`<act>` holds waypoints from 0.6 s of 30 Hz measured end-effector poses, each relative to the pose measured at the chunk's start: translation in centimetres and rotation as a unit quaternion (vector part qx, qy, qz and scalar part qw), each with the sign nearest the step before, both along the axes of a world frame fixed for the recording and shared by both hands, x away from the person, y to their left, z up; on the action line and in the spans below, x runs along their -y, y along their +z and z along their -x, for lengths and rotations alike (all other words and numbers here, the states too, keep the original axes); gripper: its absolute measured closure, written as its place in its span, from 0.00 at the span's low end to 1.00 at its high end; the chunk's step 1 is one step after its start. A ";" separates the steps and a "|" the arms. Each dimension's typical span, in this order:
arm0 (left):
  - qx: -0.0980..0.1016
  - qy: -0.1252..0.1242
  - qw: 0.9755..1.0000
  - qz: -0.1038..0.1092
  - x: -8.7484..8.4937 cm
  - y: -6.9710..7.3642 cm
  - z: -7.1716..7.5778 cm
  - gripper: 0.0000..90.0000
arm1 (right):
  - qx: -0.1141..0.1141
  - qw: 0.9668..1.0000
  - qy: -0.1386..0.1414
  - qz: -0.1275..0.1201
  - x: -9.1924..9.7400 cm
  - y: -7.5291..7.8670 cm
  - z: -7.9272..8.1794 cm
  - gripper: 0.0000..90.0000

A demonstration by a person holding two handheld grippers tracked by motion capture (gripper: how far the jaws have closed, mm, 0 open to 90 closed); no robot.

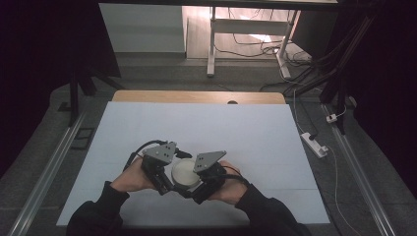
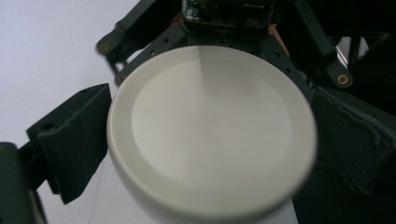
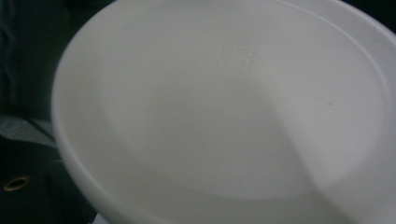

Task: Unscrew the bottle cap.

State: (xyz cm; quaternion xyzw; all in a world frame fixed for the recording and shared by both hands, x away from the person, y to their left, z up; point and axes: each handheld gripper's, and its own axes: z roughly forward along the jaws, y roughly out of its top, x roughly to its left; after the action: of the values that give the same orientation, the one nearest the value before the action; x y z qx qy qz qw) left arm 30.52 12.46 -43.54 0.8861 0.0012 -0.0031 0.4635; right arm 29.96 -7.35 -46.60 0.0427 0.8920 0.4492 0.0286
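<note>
Near the front edge of the white-covered table [image 1: 206, 128], roughly at its middle, a round white container with a flat, rimmed top [image 1: 185, 172] sat between the two hand-held tools. The left gripper [image 1: 166, 181] came in from the left with its grey three-cornered plate on top, and the right gripper [image 1: 196, 188] came in from the right, also topped by a grey plate; both pressed close against the container's sides. The person's left hand [image 1: 133, 178] and right hand [image 1: 227, 187] gripped the tools, dark sleeves entering from the near edge.

From the left gripper view, the white container [image 2: 210, 130] lay between two black jaws set wide apart, one against its left side and the padded one against its right, so the jaws appeared closed on it. The right gripper [image 2: 229, 28] showed just behind the container. From the right gripper view, the container [image 3: 224, 107] sat very close, blurred, and that gripper's jaw state could not be told. Beyond the table's far right corner, a white power strip [image 1: 314, 144] lay on the grey floor.
</note>
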 end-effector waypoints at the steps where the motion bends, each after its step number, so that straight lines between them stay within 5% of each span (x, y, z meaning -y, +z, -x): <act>1: 0.000 0.000 1.000 0.000 0.0 0.0 0.0 0.06 | 0.002 1.000 0.006 -0.001 -0.1 0.0 0.2 0.07; 5: 0.004 -0.013 1.000 0.002 0.0 0.0 0.3 0.08 | 0.007 1.000 0.014 0.000 -0.2 0.1 0.5 0.07; 8: 0.008 0.005 1.000 -0.001 0.2 0.0 0.3 0.08 | 0.010 1.000 0.003 0.003 -0.1 0.1 0.4 0.07; 14: 0.001 0.076 0.997 -0.006 0.8 0.0 0.1 0.08 | 0.012 0.999 -0.043 0.010 0.2 0.0 -0.4 0.07; 17: 0.001 0.119 0.993 -0.013 1.4 0.0 0.1 0.08 | 0.017 0.998 -0.059 0.013 0.3 -0.1 -0.6 0.07; 18: -0.001 0.145 0.989 -0.013 1.8 0.0 0.2 0.08 | 0.017 0.997 -0.071 0.013 0.4 -0.1 -0.8 0.07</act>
State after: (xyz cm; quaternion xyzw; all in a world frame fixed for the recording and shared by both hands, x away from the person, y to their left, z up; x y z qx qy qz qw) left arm 30.32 10.71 -43.52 0.8824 0.1296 0.0635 0.4479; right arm 30.79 -7.73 -46.72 0.0978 0.8919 0.4349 0.0765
